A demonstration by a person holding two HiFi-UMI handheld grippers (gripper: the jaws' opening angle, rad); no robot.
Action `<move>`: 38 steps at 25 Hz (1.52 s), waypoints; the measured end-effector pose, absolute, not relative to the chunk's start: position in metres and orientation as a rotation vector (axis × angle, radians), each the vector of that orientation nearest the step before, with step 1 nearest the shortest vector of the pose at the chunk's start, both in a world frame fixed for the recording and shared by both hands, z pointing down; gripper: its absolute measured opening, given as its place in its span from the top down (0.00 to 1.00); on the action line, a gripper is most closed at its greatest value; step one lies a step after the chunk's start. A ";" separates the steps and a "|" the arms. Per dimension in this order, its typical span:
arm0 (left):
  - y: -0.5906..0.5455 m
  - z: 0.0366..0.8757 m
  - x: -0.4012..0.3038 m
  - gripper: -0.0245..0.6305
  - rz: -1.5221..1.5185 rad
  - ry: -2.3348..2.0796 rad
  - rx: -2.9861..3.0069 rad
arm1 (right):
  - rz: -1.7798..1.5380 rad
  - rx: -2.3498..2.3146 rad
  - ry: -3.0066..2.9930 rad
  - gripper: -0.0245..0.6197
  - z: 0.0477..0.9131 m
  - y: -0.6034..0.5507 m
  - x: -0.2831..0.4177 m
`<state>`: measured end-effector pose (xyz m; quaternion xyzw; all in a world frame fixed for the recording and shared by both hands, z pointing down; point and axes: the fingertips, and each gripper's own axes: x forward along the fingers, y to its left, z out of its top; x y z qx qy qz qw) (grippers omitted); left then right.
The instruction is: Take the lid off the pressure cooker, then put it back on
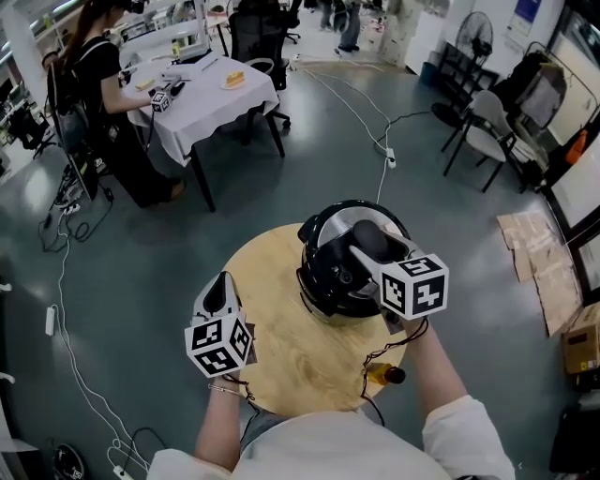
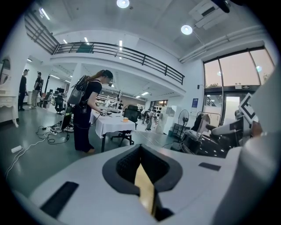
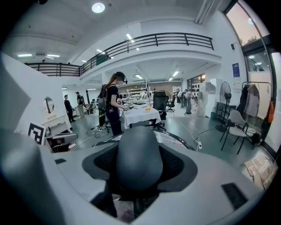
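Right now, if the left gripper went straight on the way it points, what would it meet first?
Likely the floor beyond the table: the left gripper points left of the cooker. It may clip the table; depth is unclear.

- Smooth grey floor (image 1: 309, 150), with loose cables (image 1: 361, 105) trailing across the far part and down the left side.
- Far left, a table with a white cloth (image 1: 211, 108); a black office chair (image 1: 258, 33) stands just beyond it.
- Far right, a grey chair (image 1: 487, 133) and a standing fan (image 1: 475, 33).
- Flattened cardboard (image 1: 539, 258) lies on the floor at the right.
- White walls (image 3: 210, 61) carry an upper gallery with a dark railing (image 2: 118, 50).
- Round ceiling lights (image 2: 123, 3) glow; tall windows (image 2: 237, 72) are bright on the right.
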<state>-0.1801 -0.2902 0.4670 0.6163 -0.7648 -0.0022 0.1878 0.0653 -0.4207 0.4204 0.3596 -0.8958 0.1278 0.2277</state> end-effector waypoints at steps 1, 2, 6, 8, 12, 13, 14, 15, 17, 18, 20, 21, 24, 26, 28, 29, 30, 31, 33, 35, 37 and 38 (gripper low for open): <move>-0.290 0.468 -0.182 0.97 -0.005 -2.153 1.733 | 0.355 0.988 -2.469 0.53 0.421 -0.421 0.064; -0.289 0.469 -0.183 0.97 -0.003 -2.153 1.731 | 0.356 0.985 -2.471 0.53 0.421 -0.420 0.063; -0.286 0.471 -0.182 0.97 0.011 -2.155 1.719 | 0.347 0.956 -2.462 0.53 0.424 -0.418 0.064; -0.288 0.473 -0.183 0.97 0.017 -2.154 1.716 | 0.330 0.939 -2.446 0.53 0.429 -0.418 0.061; -0.290 0.476 -0.185 0.97 0.029 -2.150 1.712 | 0.312 0.926 -2.437 0.53 0.431 -0.419 0.058; -0.290 0.476 -0.185 0.97 0.032 -2.149 1.711 | 0.310 0.924 -2.436 0.53 0.431 -0.419 0.058; -0.289 0.476 -0.185 0.97 0.034 -2.148 1.711 | 0.309 0.923 -2.436 0.53 0.431 -0.420 0.058; -0.289 0.477 -0.185 0.97 0.036 -2.147 1.711 | 0.309 0.921 -2.436 0.53 0.431 -0.420 0.058; -0.289 0.477 -0.184 0.97 0.040 -2.144 1.713 | 0.310 0.917 -2.436 0.53 0.431 -0.420 0.058; -0.288 0.478 -0.183 0.97 0.042 -2.142 1.714 | 0.310 0.917 -2.436 0.53 0.431 -0.420 0.058; -0.287 0.477 -0.182 0.97 0.045 -2.138 1.718 | 0.310 0.917 -2.435 0.53 0.431 -0.420 0.058; -0.286 0.477 -0.181 0.97 0.047 -2.136 1.720 | 0.308 0.918 -2.434 0.53 0.431 -0.420 0.058; -0.282 0.477 -0.182 0.97 0.053 -2.135 1.721 | 0.303 0.924 -2.431 0.53 0.431 -0.420 0.058; -0.278 0.477 -0.184 0.97 0.057 -2.138 1.721 | 0.304 0.927 -2.429 0.53 0.432 -0.420 0.059; -0.274 0.475 -0.186 0.97 0.059 -2.143 1.719 | 0.303 0.931 -2.428 0.53 0.432 -0.420 0.060; -0.272 0.474 -0.187 0.97 0.058 -2.146 1.718 | 0.302 0.934 -2.427 0.52 0.432 -0.420 0.060; -0.270 0.474 -0.190 0.97 0.057 -2.149 1.717 | 0.299 0.938 -2.426 0.52 0.432 -0.421 0.060; -0.269 0.473 -0.192 0.97 0.056 -2.152 1.717 | 0.297 0.943 -2.426 0.52 0.432 -0.421 0.059; -0.265 0.471 -0.196 0.97 0.053 -2.156 1.716 | 0.297 0.954 -2.423 0.51 0.432 -0.423 0.058; -0.261 0.470 -0.199 0.97 0.050 -2.158 1.717 | 0.300 0.959 -2.415 0.47 0.433 -0.423 0.057; -0.256 0.469 -0.203 0.97 0.050 -2.160 1.722 | 0.292 0.971 -2.411 0.46 0.432 -0.423 0.055; -0.254 0.468 -0.205 0.97 0.050 -2.162 1.725 | 0.283 0.981 -2.411 0.46 0.430 -0.423 0.054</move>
